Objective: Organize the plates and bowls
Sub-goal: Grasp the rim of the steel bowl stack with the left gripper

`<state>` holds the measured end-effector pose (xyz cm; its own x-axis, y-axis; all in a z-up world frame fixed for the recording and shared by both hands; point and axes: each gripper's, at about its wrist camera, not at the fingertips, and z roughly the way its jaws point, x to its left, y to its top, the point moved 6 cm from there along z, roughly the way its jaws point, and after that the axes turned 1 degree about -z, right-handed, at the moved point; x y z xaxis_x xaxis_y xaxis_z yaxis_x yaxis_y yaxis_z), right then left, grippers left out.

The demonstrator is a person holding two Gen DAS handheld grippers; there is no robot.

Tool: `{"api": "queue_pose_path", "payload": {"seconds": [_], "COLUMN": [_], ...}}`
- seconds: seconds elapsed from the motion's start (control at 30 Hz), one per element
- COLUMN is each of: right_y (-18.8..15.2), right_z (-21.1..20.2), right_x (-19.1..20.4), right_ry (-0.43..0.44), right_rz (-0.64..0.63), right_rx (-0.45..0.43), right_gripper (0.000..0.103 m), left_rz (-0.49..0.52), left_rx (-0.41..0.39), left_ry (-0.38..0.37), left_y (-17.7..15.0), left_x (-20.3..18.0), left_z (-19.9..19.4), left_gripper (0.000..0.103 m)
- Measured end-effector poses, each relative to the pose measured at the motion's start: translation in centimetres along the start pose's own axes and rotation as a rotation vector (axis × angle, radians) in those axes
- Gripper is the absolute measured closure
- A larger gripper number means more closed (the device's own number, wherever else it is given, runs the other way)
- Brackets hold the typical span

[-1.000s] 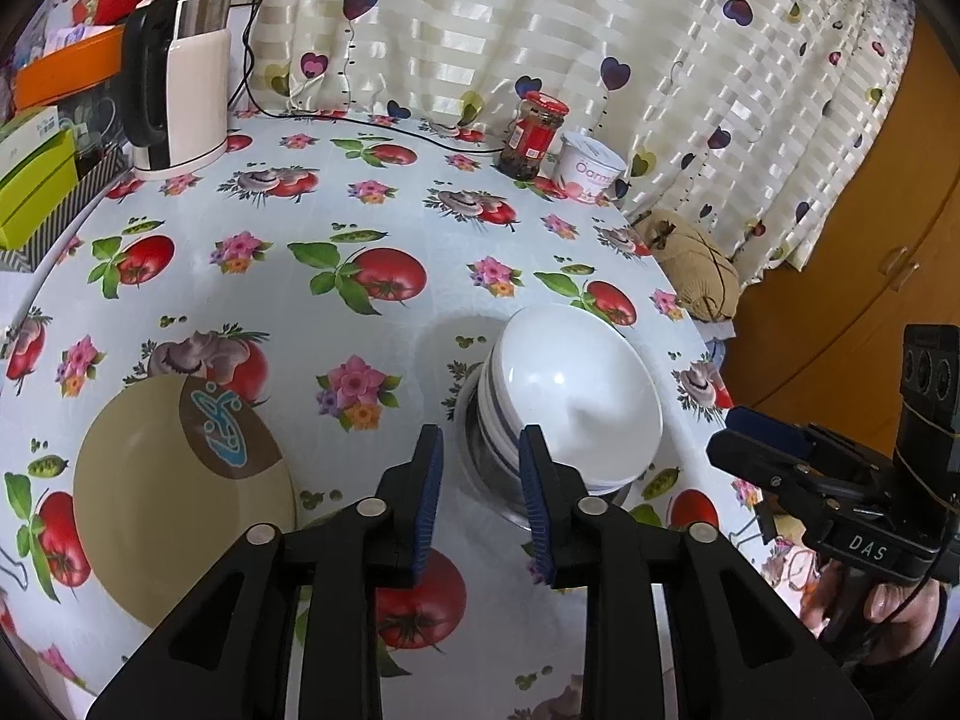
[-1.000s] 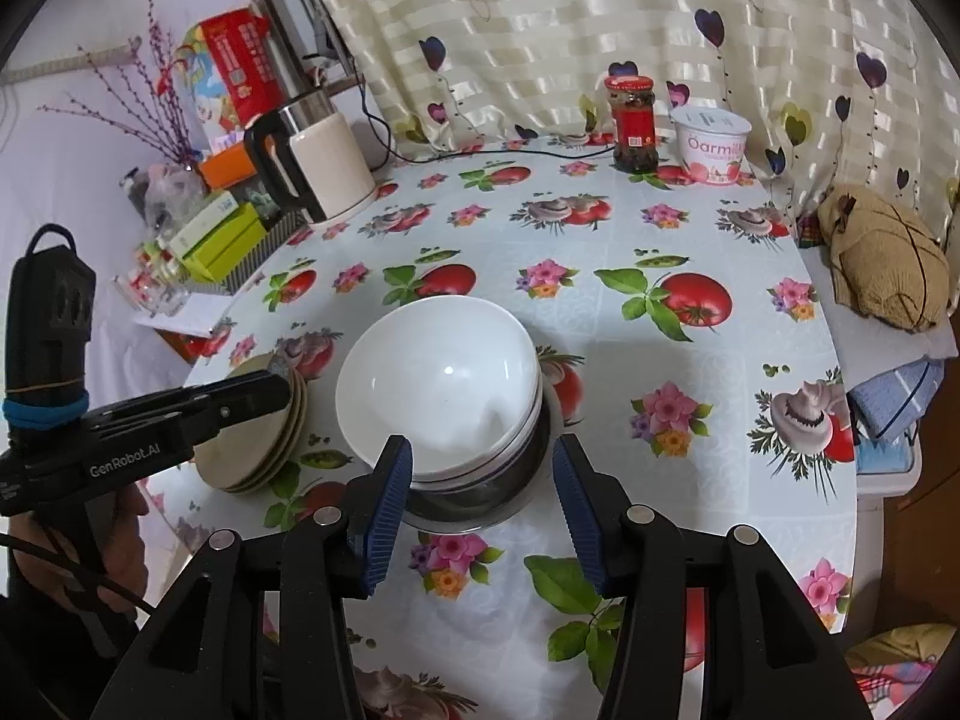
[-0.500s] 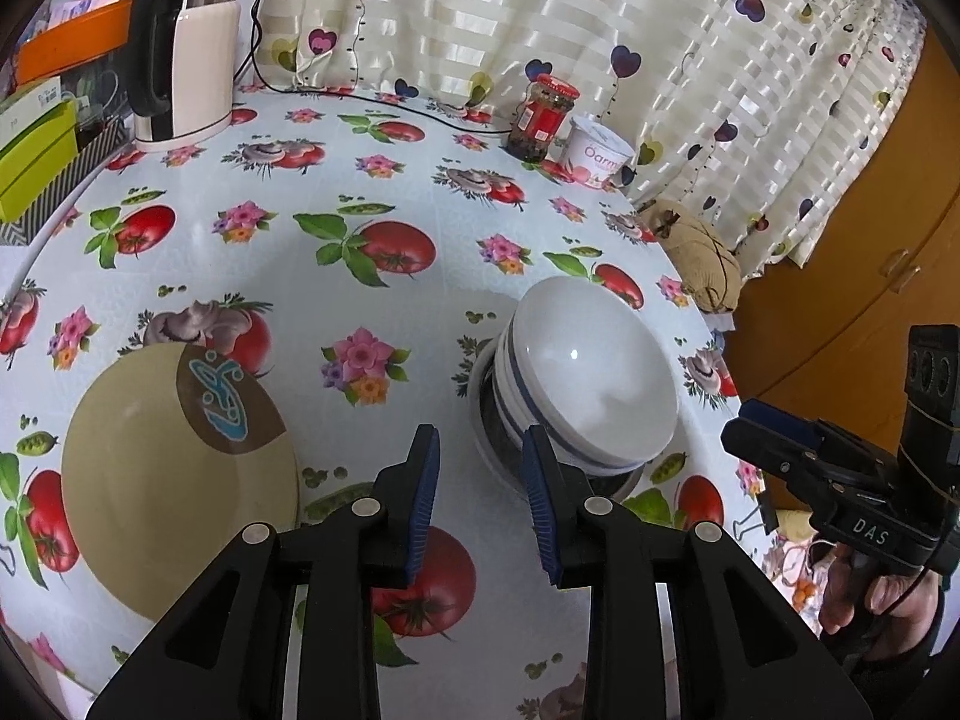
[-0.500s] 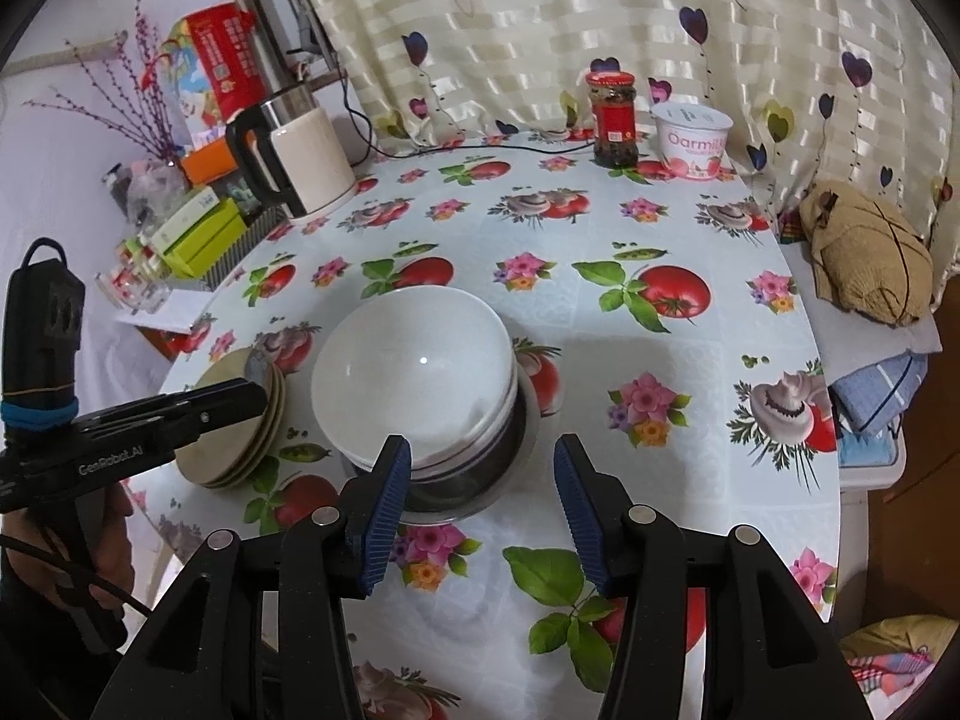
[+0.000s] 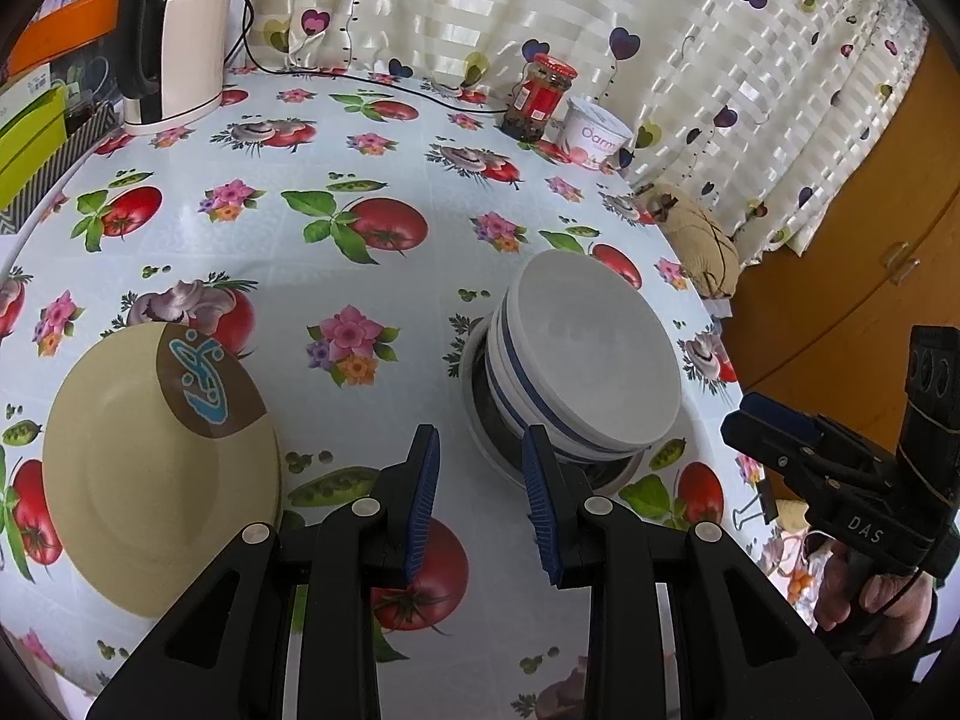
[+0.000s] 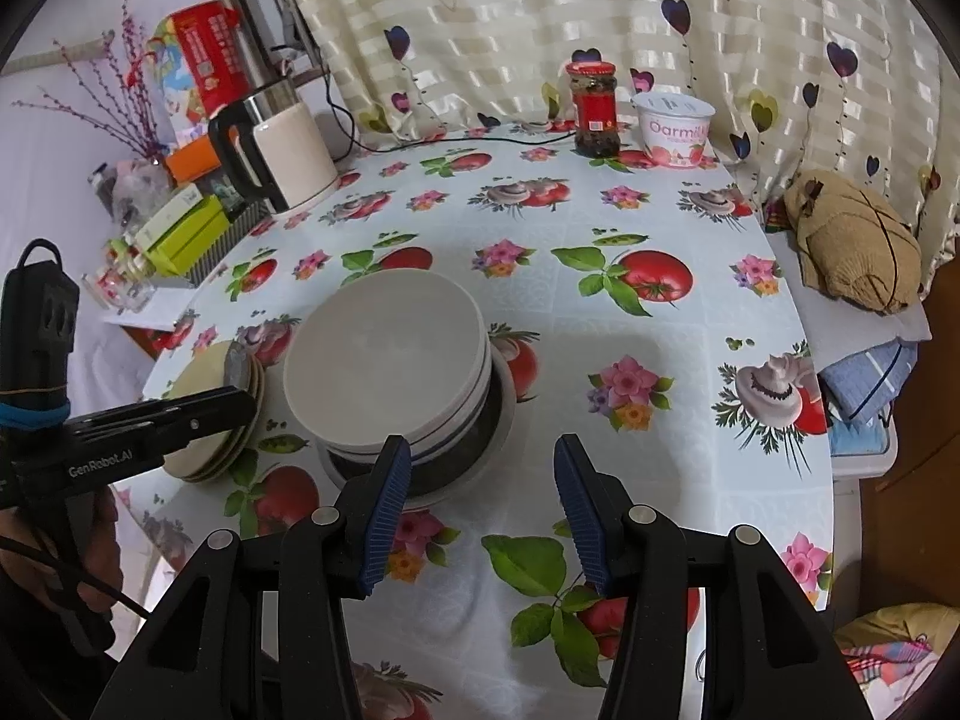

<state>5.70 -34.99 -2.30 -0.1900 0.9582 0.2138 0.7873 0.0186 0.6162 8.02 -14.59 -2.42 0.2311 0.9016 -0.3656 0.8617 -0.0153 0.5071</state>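
Observation:
A stack of white bowls (image 5: 591, 360) with blue stripes sits in a metal bowl (image 5: 486, 420) on the flowered table; the stack also shows in the right wrist view (image 6: 384, 372). A stack of beige plates (image 5: 150, 456) with a brown and blue mark lies left of it, and shows in the right wrist view (image 6: 210, 414). My left gripper (image 5: 480, 474) is open and empty, above the table between plates and bowls. My right gripper (image 6: 480, 498) is open and empty, just in front of the bowls. Each gripper shows in the other's view, the right (image 5: 840, 480) and the left (image 6: 150, 426).
An electric kettle (image 5: 174, 42) with its cord stands at the back left beside green boxes (image 5: 30, 138). A red-lidded jar (image 5: 540, 96) and a yogurt tub (image 5: 594, 132) stand by the curtain. A tan bag (image 6: 852, 240) lies off the table's right edge.
Both grippers have drawn back from the bowl stack and risen a little. The bowls and plates have not moved.

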Motion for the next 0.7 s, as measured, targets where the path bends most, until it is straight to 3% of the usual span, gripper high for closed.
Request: {"api": "queue_pose_path", "payload": {"seconds": [0.43,0.7], "right_y": [-0.2,-0.4], "right_z": [0.2,0.9], "right_x": [-0.8,-0.9], "right_ry": [-0.018,-0.001], "right_rz": [0.0,0.011], "right_rx": [0.0,0.012], "right_gripper": [0.053,0.053], "left_rz": [0.0,-0.003], "left_rx": [0.012,0.015], "left_ry": [0.007,0.002], "left_y": [0.0,0.0], "left_x": [0.2,0.2], "left_z": [0.8,1.1], "left_gripper": [0.073,0.067]}}
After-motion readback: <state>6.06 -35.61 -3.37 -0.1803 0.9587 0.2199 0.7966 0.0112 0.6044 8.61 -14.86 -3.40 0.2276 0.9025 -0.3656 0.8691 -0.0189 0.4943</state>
